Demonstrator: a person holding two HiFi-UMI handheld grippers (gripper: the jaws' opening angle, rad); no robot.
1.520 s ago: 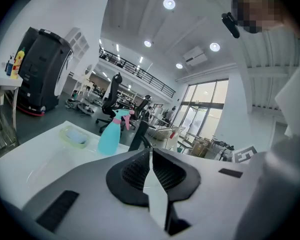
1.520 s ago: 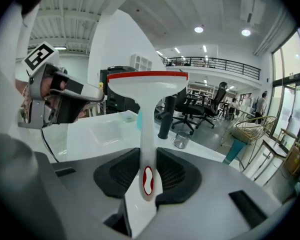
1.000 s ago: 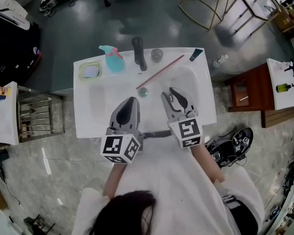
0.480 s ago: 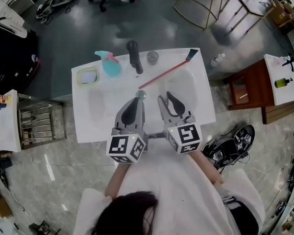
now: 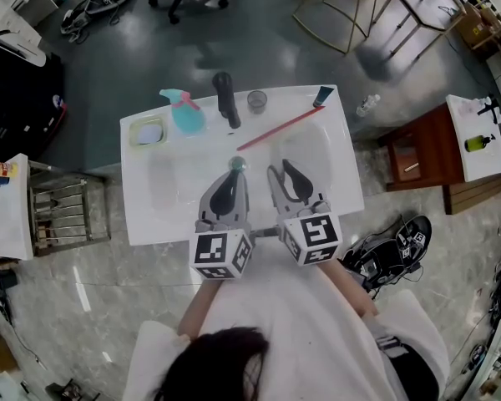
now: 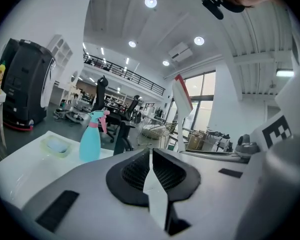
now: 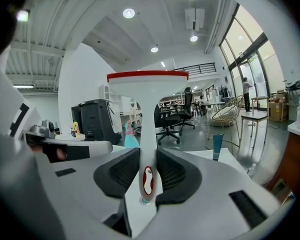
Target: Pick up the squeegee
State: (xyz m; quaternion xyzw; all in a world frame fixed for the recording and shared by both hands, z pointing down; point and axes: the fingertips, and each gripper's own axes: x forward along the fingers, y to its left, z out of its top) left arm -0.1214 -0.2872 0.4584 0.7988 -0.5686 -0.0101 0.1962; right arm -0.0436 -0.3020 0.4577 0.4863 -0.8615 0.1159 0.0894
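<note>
The right tool grips the white handle of the squeegee, whose red-edged blade stands upright at frame centre over the worktop. The left tool is closed and empty. The grasp looks made; what remains is likely a steady lift.

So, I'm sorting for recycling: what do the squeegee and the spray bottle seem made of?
The squeegee: smooth white handle with a slight sheen, likely moulded plastic; the red blade strip may be rubber, not certain. The spray bottle: teal body, pink trigger, smooth, probably plastic.
</note>
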